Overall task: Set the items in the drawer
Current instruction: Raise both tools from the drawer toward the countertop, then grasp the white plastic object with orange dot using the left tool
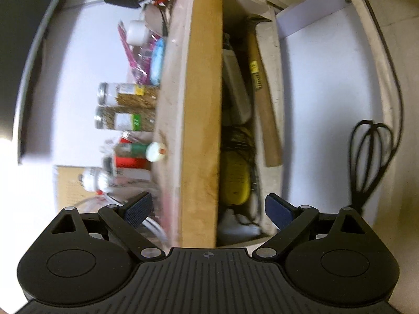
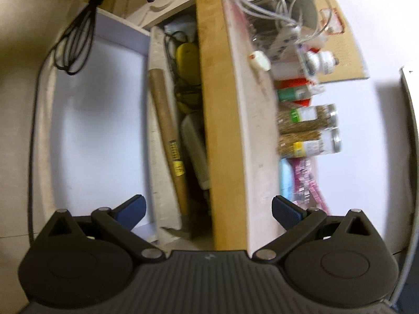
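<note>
Both claws gape wide with nothing between their pads: the left claw (image 1: 208, 210) and the right claw (image 2: 208, 210) each hang over the wooden worktop (image 2: 222, 120) edge and the open drawer (image 2: 159, 136) below it. Inside the drawer lie a hammer (image 2: 170, 141), a white box (image 2: 195, 146) beside it, and a yellow device (image 2: 186, 55) tangled in black cable. A second, white drawer (image 2: 99, 120) stands open alongside. A black whisk (image 1: 369, 159) hangs over that drawer's far end. Farther off on the worktop stand two spice jars (image 2: 311, 130), bottles (image 2: 318, 61) and white cables (image 2: 290, 7). Labels are too blurred to read.
</note>
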Demonstrator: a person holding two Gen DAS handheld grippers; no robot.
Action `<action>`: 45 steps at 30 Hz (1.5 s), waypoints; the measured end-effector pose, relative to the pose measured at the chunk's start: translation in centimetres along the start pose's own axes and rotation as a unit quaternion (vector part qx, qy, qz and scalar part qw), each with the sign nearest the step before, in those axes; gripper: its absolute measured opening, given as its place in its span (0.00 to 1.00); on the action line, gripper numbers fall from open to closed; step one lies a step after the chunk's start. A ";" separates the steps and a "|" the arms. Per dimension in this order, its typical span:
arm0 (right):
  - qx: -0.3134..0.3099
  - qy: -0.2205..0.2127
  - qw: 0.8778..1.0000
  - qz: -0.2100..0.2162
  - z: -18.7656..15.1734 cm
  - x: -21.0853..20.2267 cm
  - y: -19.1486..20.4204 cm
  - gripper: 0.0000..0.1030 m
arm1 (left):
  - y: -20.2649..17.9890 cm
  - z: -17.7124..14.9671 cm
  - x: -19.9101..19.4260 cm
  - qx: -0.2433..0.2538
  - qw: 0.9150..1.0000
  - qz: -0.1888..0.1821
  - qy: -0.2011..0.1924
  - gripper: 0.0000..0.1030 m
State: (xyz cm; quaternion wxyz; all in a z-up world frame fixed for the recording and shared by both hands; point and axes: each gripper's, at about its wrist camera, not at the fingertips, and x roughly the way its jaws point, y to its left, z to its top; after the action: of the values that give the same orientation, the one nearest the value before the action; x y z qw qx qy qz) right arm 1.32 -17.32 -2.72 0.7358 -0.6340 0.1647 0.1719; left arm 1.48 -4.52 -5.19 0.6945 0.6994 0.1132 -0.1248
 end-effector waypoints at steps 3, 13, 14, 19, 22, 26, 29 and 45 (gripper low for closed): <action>-0.010 -0.004 0.999 -0.030 0.1 0.0 0.1 1.00 | 0.2 0.1 0.0 0.001 1.000 0.025 0.000 0.92; -0.016 -0.008 0.996 -0.088 0.2 0.0 0.2 1.00 | 0.6 0.2 0.3 -0.002 0.998 0.063 0.011 0.92; -0.012 -0.008 0.996 -0.086 0.3 0.0 0.2 1.00 | 0.8 0.2 0.3 -0.011 0.998 0.061 0.012 0.92; 0.028 -0.010 0.996 -0.083 0.4 0.0 -0.4 1.00 | 1.9 0.3 0.6 -0.071 0.996 0.046 0.019 0.92; 0.056 -0.015 0.994 -0.088 0.6 0.0 -0.8 1.00 | 2.9 0.4 0.8 -0.122 0.992 0.033 0.021 0.92; 0.091 -0.017 0.992 -0.091 0.8 -0.1 -1.4 1.00 | 4.5 0.4 0.9 -0.209 0.977 0.012 0.026 0.92; 0.108 -0.019 0.990 -0.092 1.0 -0.1 -1.6 1.00 | 5.9 0.1 1.0 -0.288 0.957 -0.006 0.032 0.92; 0.308 -0.028 0.945 -0.108 0.1 -0.5 -4.6 1.00 | 11.3 -4.2 0.4 -0.603 0.798 -0.005 -0.002 0.92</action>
State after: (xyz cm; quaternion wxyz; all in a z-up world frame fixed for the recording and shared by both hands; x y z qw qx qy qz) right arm 3.00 -17.85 1.52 0.9138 -0.3850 0.1191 0.0502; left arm 5.72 -0.47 5.34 0.9754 0.1382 0.1677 -0.0366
